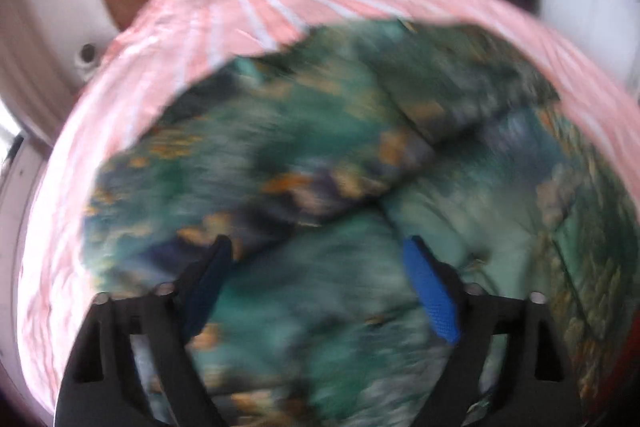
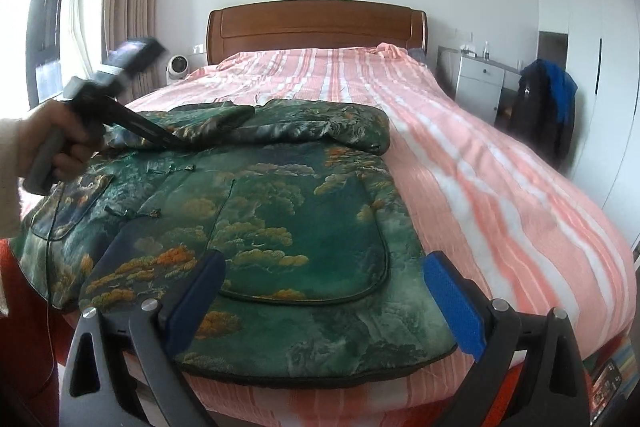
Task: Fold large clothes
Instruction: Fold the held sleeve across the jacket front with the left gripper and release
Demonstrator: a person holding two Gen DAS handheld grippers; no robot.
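A big green jacket (image 2: pixel 280 211) lay on the near end of the bed (image 2: pixel 500 195). Its cloth looked shiny and puffy, with gold and orange clouds sewn all over it. One sleeve (image 2: pixel 304 125) was folded flat across the top part.

On the left, a hand (image 2: pixel 60 143) held the left gripper (image 2: pixel 176 141) by its grey handle. Its dark, thin fingers pointed down at the jacket near the sleeve. In its own blurry view the left gripper (image 1: pixel 320 267) had its blue pads wide apart over the green cloth, holding nothing.

In the middle, a dark cord edged a round flap (image 2: pixel 320 267) on the jacket's front.

The right gripper (image 2: pixel 320 291) hung over the near hem. Its bumpy blue pads (image 2: pixel 452 307) stood far apart, with nothing between them.

To the right, the bed sheet had soft pink and white stripes. Behind it stood a smooth brown wooden headboard (image 2: pixel 316 27). A dark and blue coat (image 2: pixel 548 107) hung beside a white cabinet (image 2: pixel 480 83).
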